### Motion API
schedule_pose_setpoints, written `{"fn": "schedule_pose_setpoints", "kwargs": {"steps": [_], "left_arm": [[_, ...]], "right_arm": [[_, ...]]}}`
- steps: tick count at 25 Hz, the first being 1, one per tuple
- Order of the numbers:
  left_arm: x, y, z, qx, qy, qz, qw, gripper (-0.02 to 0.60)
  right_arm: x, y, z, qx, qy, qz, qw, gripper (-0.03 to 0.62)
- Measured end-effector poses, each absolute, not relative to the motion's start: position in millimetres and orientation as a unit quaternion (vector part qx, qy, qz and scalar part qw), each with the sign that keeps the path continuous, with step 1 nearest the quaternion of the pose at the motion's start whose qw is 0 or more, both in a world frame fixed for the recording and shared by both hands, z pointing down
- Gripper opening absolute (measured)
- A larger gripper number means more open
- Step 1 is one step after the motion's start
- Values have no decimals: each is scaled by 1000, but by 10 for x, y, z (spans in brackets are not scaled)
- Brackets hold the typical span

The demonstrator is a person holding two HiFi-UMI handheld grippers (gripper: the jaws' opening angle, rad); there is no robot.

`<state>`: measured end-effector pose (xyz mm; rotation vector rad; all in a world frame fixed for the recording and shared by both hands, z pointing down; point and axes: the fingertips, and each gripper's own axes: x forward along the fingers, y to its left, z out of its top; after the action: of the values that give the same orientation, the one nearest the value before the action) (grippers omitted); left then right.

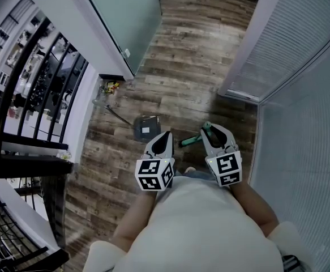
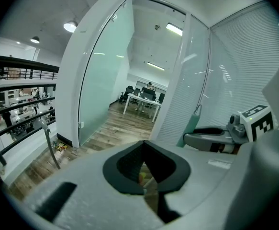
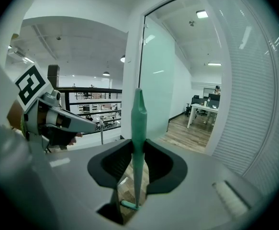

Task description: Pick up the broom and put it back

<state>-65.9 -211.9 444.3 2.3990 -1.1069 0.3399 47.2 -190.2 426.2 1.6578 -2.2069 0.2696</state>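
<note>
A teal-green broom handle [image 3: 139, 114] is framed by the pale grey right tongs [image 3: 138, 145], which are lined in black. Black-and-white square patterns are carried on the marker cubes [image 1: 155, 174]. The floor [image 1: 176, 67] is patterned in brown wood planks. The railing [image 1: 37, 84] is black.

Open wood floor [image 1: 181, 55] between glass partition [image 1: 125, 10] and blind-covered wall [image 1: 283, 33]; dustpan [image 1: 146, 127] just ahead.

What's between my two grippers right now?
The green broom handle, clamped in the right gripper, pokes toward the left gripper; the head view shows it.
</note>
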Motion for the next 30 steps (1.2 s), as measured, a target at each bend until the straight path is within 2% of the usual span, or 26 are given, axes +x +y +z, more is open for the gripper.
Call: {"fn": "schedule_pose_setpoints", "kwargs": {"steps": [18,30], "left_arm": [[-569,-2034,4435,880,-398,125,229,5],[-257,-1940,4437,900,-346,134,228,5]], "right_arm": [[611,-1755,4191,607,-772,92,164,94],[892,-1475,4164,656,-732,103,156,94]]}}
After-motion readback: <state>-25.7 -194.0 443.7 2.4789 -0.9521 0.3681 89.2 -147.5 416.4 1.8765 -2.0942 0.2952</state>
